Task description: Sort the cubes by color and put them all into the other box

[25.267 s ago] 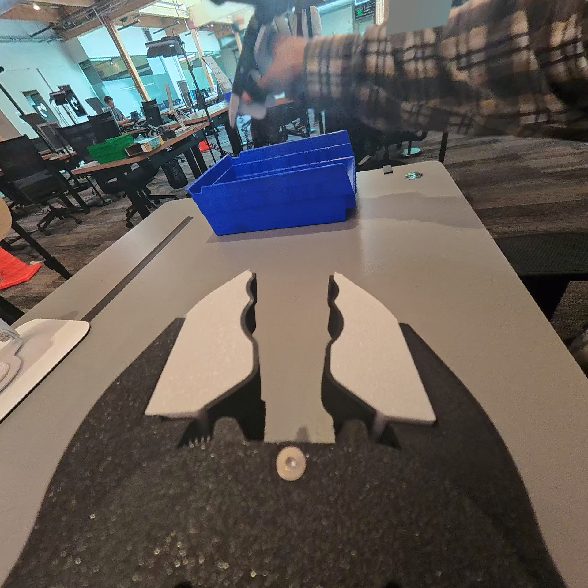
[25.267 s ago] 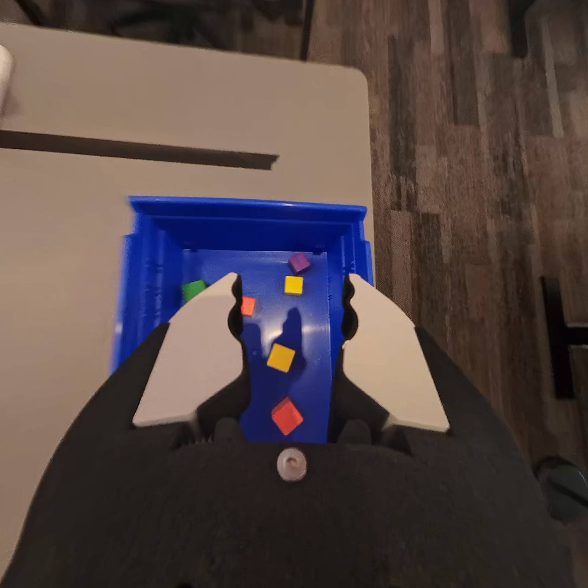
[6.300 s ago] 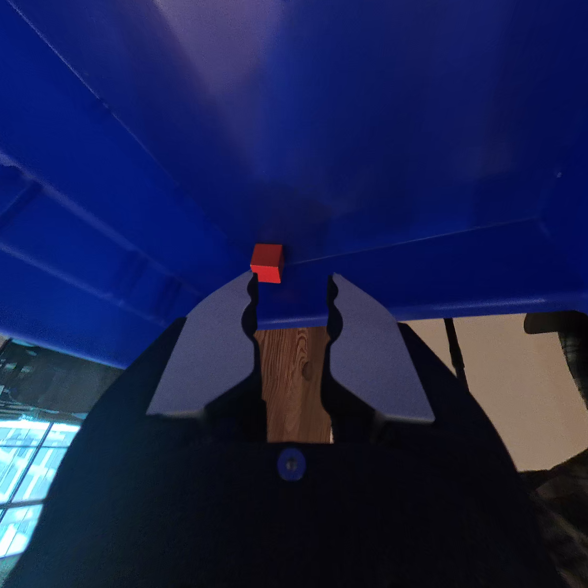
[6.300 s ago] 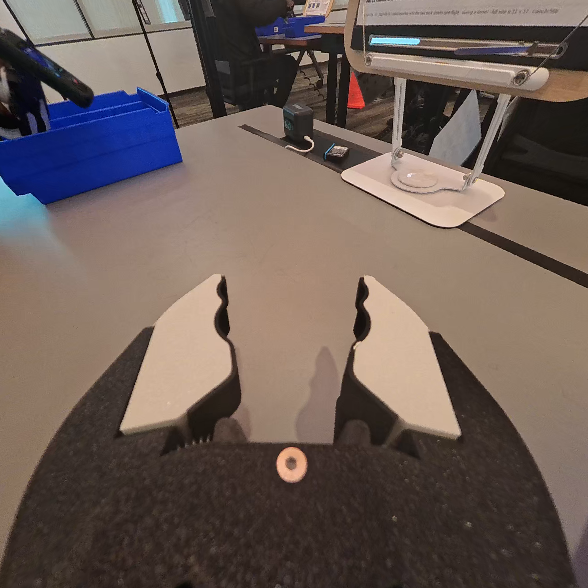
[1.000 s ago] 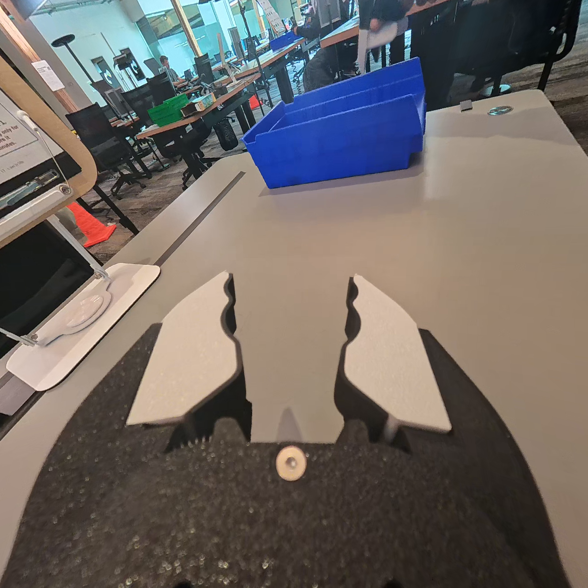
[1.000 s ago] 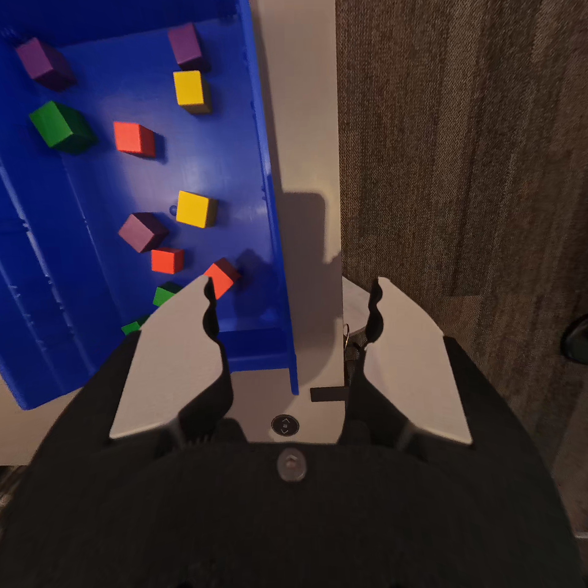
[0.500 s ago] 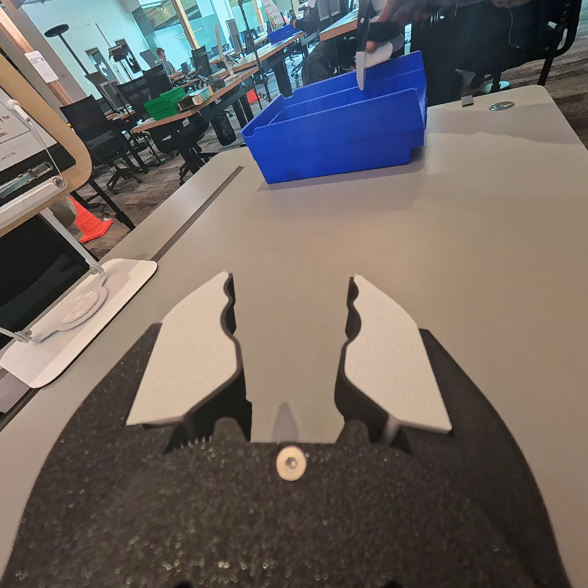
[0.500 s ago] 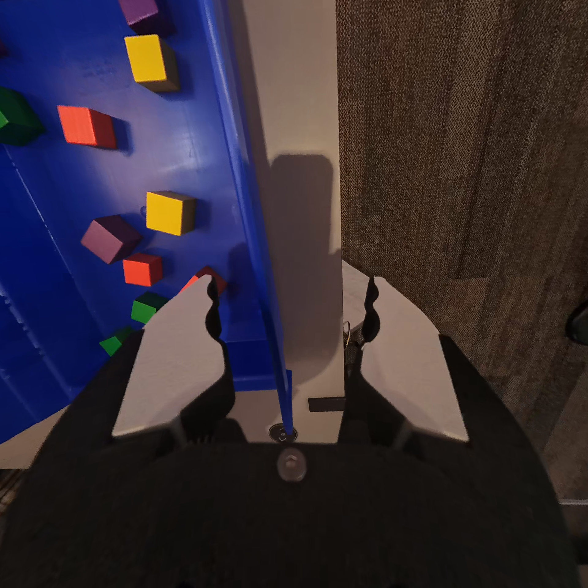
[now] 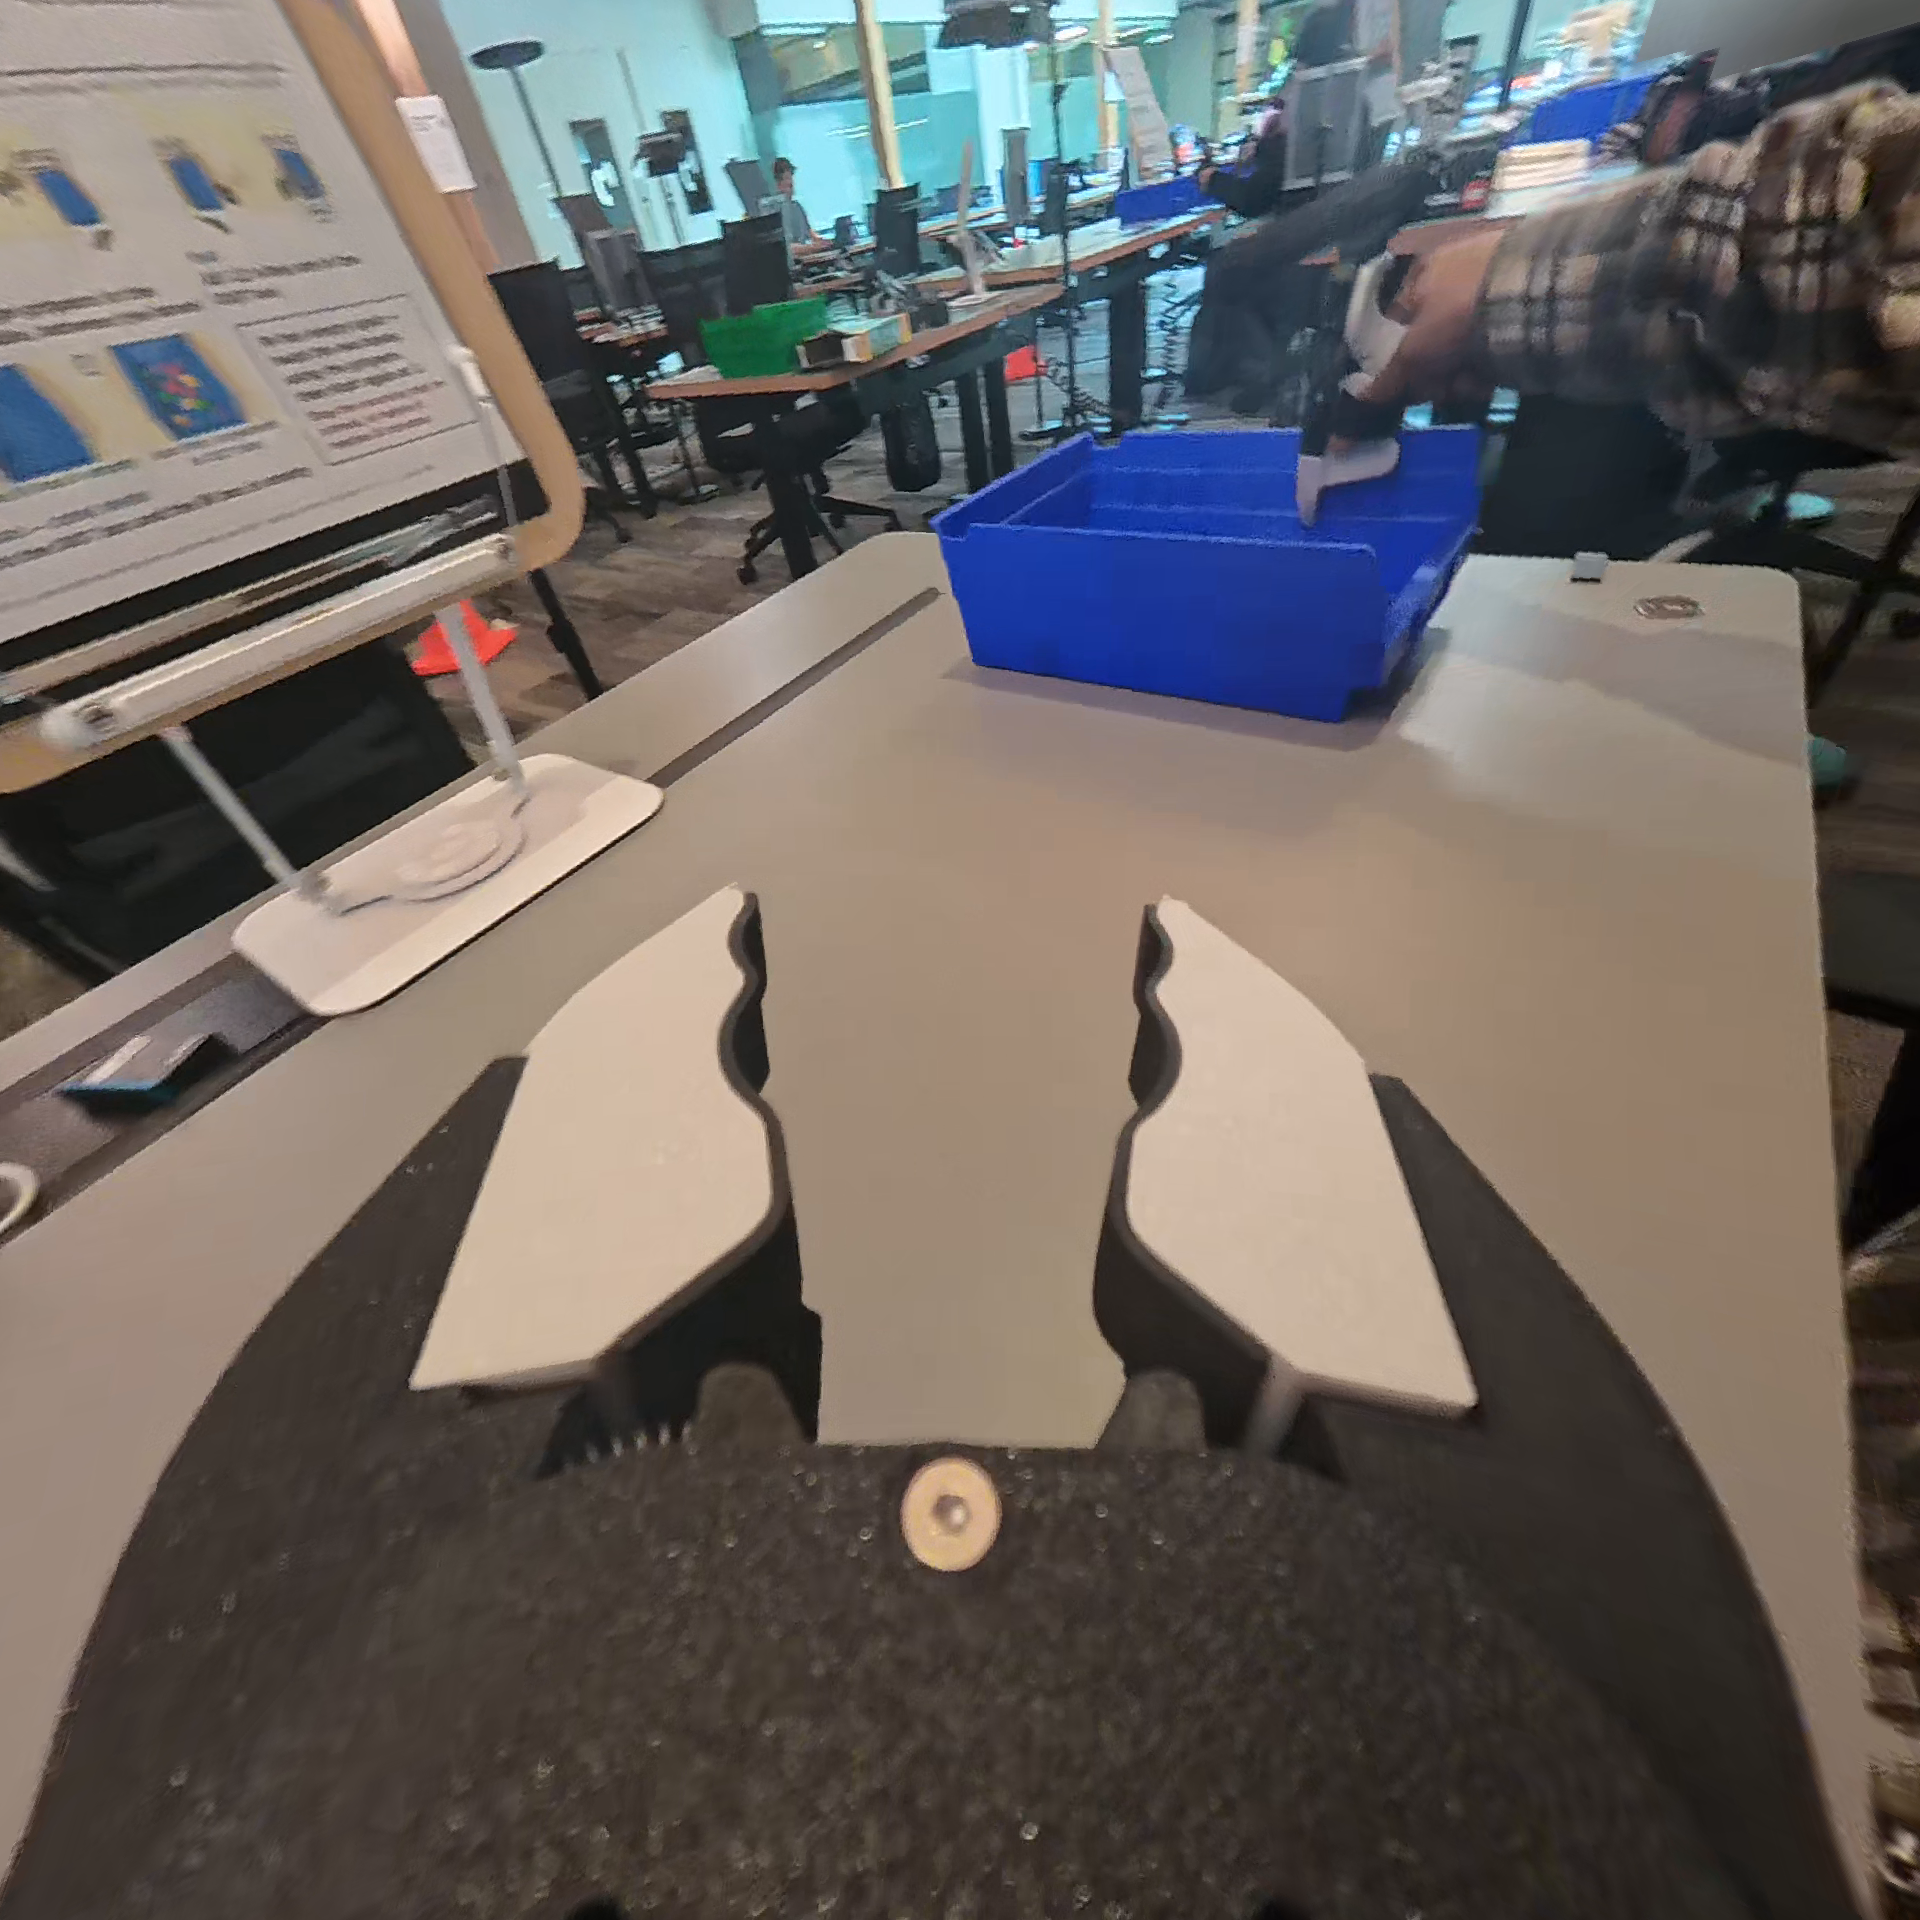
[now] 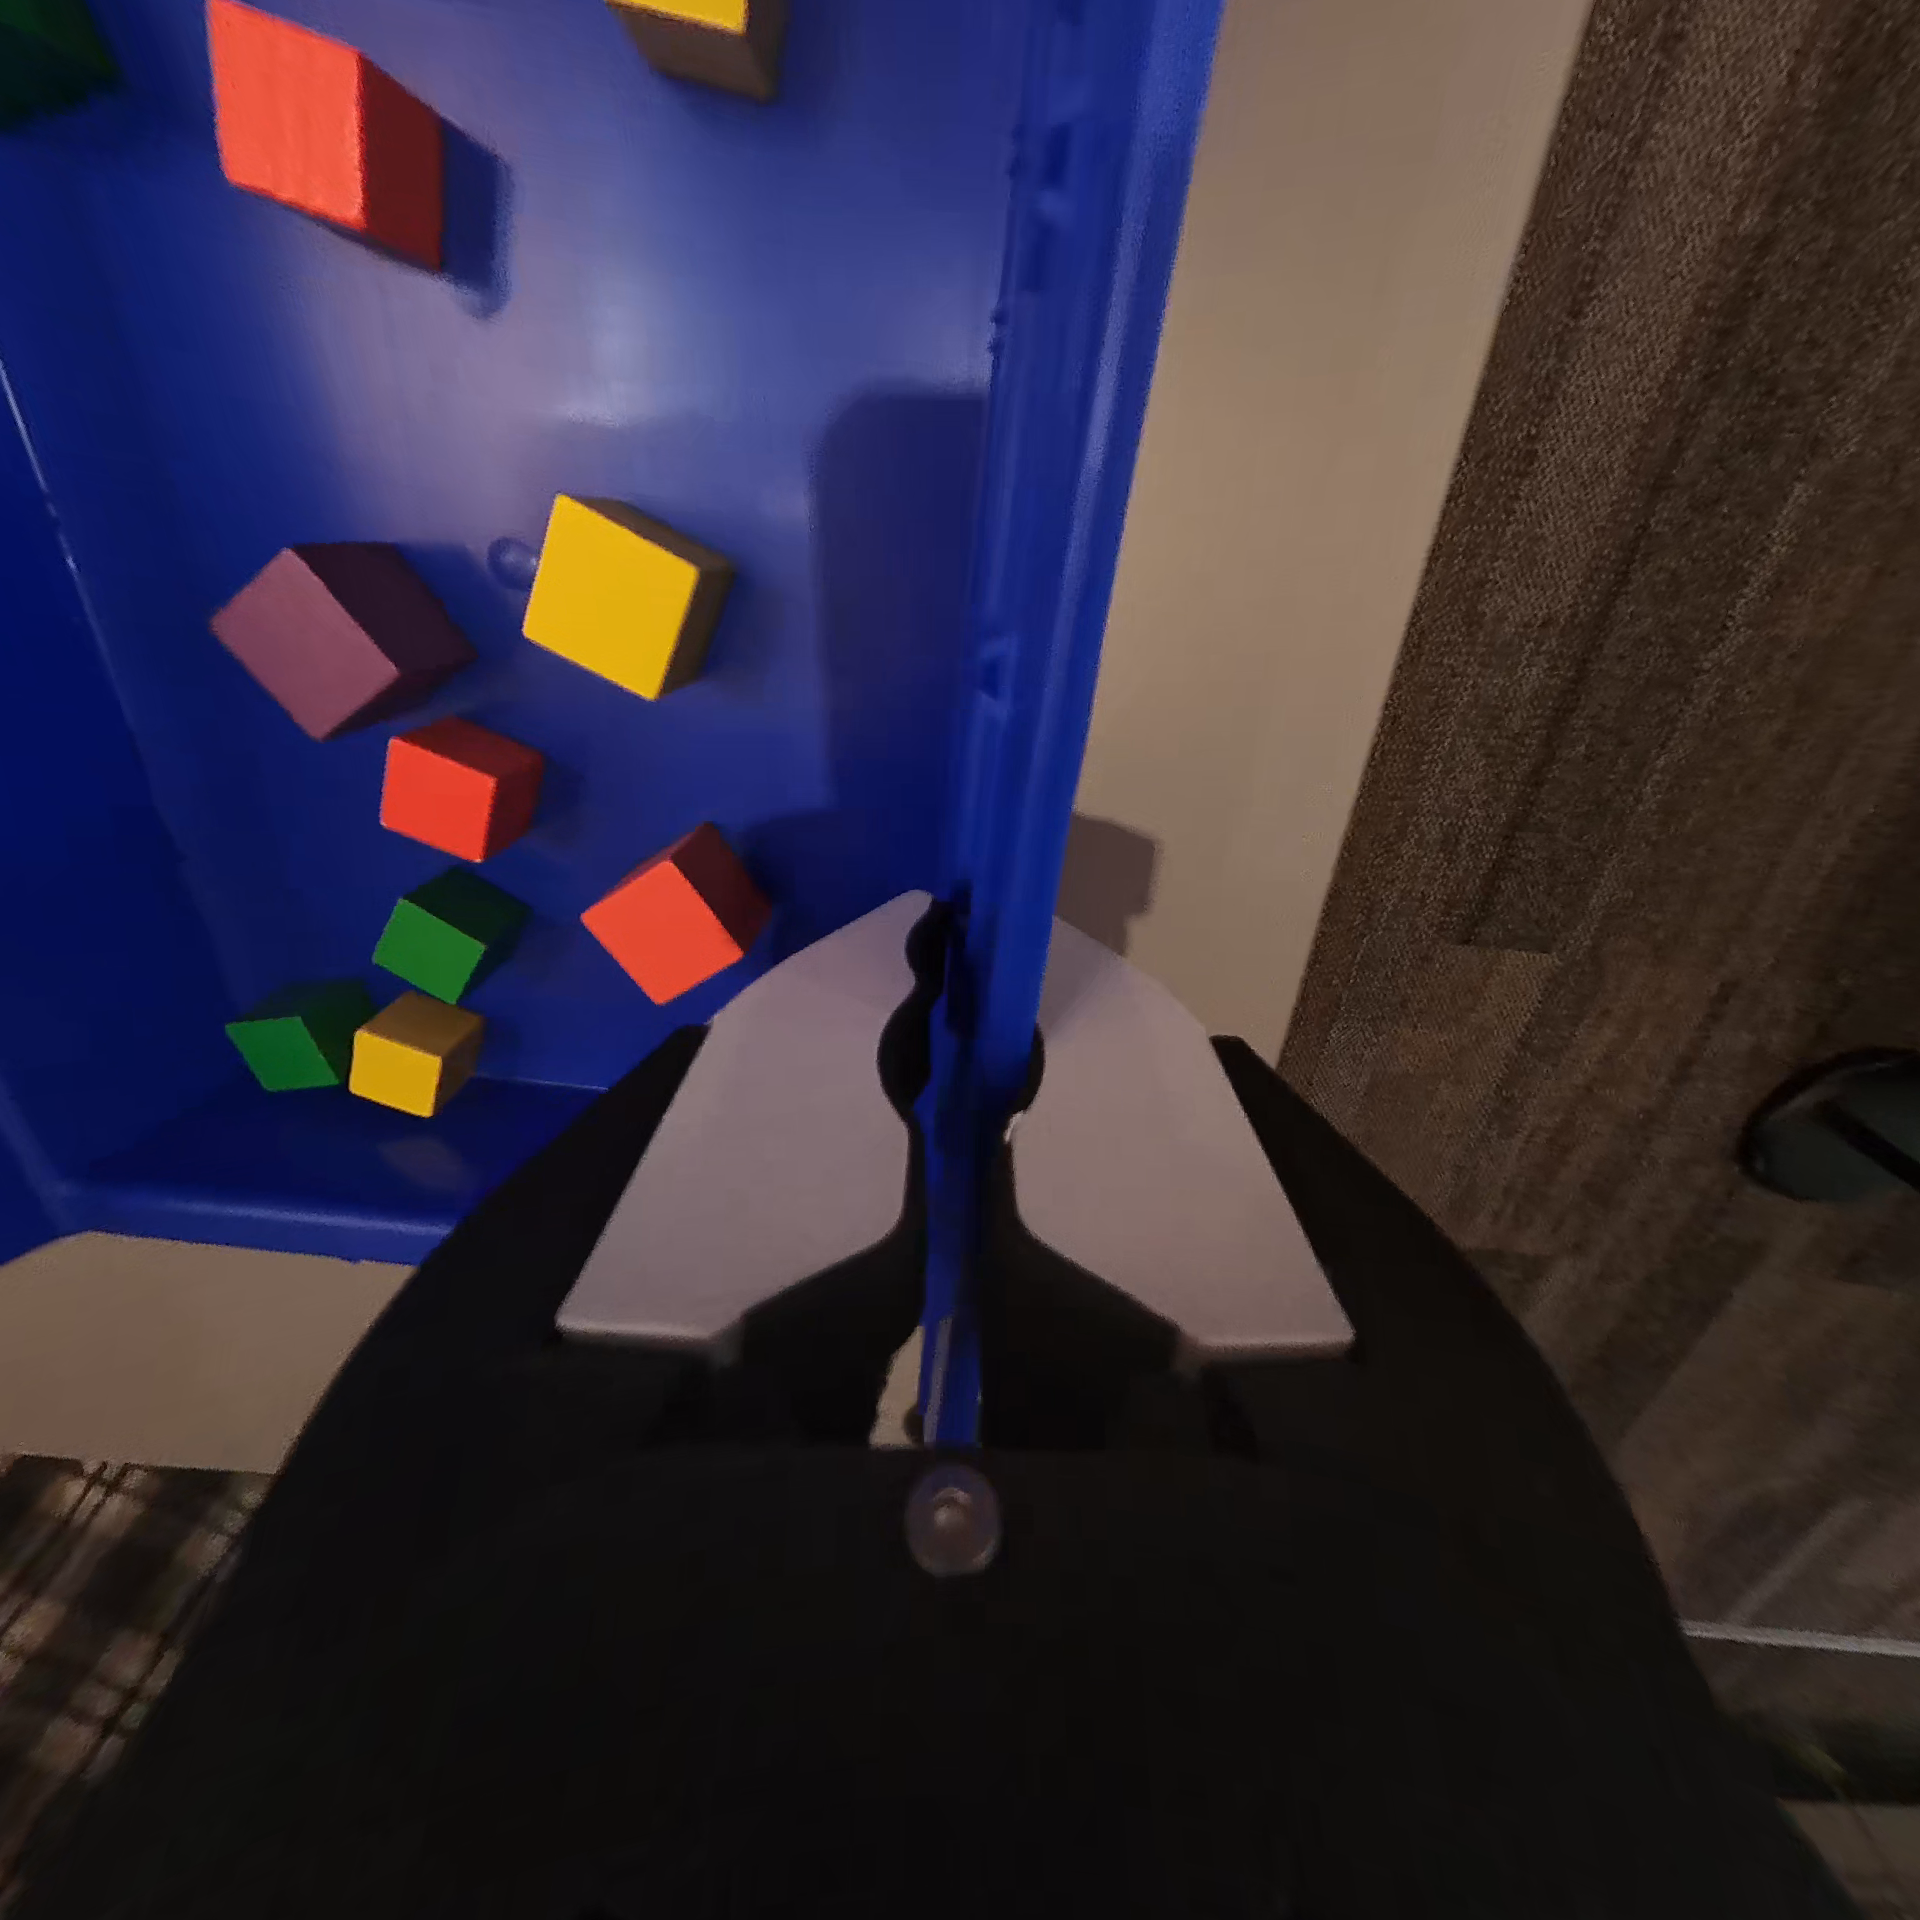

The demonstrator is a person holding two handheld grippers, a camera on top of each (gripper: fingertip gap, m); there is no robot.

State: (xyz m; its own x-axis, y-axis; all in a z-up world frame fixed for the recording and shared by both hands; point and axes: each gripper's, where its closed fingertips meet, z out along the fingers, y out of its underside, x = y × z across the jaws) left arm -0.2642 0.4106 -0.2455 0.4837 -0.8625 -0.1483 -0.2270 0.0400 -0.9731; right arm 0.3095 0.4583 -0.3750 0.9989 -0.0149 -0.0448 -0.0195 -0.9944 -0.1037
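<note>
The blue box (image 9: 1174,613) stands at the far end of the grey table (image 9: 1351,935). My left gripper (image 9: 948,914) is open and empty, low over the table, well short of the box. My right gripper (image 10: 971,935) is shut on the box's right side wall (image 10: 1049,416), one finger inside and one outside; it also shows in the left wrist view (image 9: 1340,478). On the box floor lie red cubes (image 10: 665,925) (image 10: 457,790) (image 10: 312,135), yellow cubes (image 10: 613,592) (image 10: 410,1055), a purple cube (image 10: 322,644) and green cubes (image 10: 442,935) (image 10: 291,1039).
A document stand with a white base (image 9: 447,883) stands at the table's left, beside a dark strip (image 9: 790,686). A person's plaid sleeve (image 9: 1662,312) reaches over the box. The table's right edge and carpeted floor (image 10: 1558,623) lie just right of the box.
My right gripper has come down over the box's right wall and closed on it. The left wrist view has swung so more of the stand shows; the left gripper stays open.
</note>
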